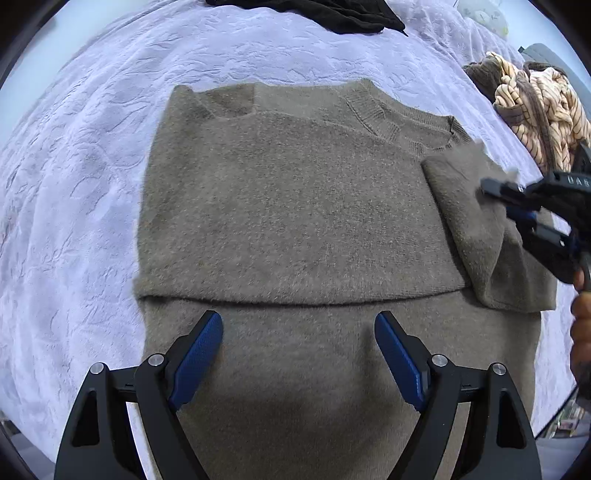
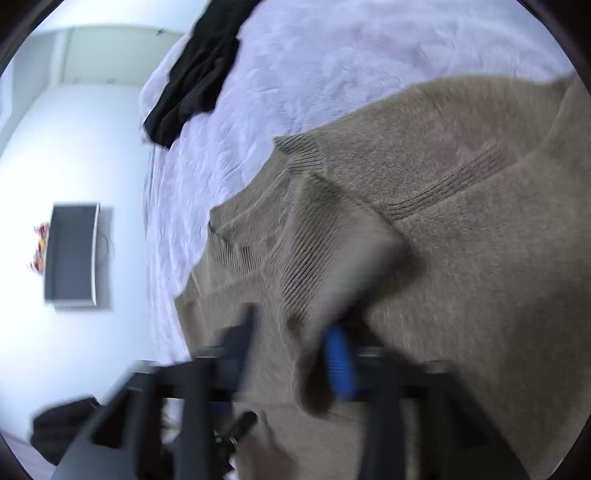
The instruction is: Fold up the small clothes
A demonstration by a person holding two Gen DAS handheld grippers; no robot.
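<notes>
A grey-brown knit sweater lies flat on the lavender bedspread, its lower part folded up across the body and its neckline at the far right. My left gripper is open and empty just above the near part of the sweater. My right gripper comes in from the right over the sweater's sleeve. In the blurred right wrist view the right gripper is shut on the sleeve's ribbed cuff, which is lifted over the sweater.
A black garment lies at the far edge of the bed, also in the right wrist view. A pile of striped cream clothes sits at the right. A dark box stands on the floor beyond the bed.
</notes>
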